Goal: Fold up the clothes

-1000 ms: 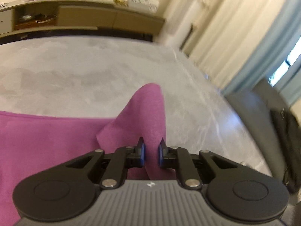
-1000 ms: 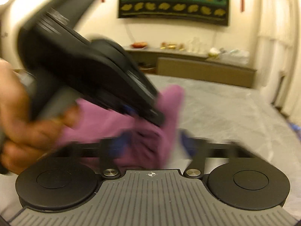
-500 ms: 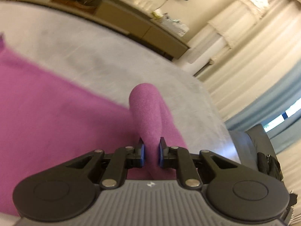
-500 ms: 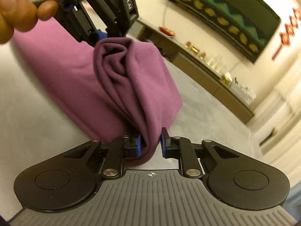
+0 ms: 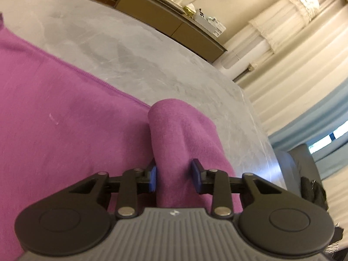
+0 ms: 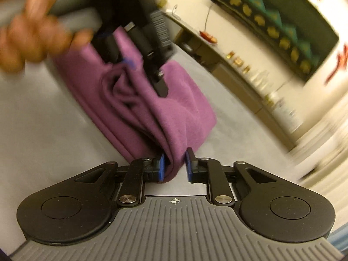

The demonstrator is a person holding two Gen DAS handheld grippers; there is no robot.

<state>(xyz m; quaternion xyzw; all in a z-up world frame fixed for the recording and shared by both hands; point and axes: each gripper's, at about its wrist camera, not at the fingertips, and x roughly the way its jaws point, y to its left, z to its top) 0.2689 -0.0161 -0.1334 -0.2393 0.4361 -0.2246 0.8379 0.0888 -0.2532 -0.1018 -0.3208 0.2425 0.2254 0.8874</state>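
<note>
On the grey table (image 5: 134,50) lies the purple cloth (image 5: 65,130), and my left gripper (image 5: 174,175) has its jaws spread, a raised fold standing loose between them. My right gripper (image 6: 175,167) is parted too, the cloth's bunched corner brushing only its left pad (image 6: 161,167)

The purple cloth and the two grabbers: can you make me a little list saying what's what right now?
cloth: purple cloth, partly folded over itself, lying on the grey table
left gripper: jaws parted, a fold of cloth between them
right gripper: jaws parted, a cloth corner between them
hand: holds the left gripper, blurred
background: sideboard, curtains
</note>
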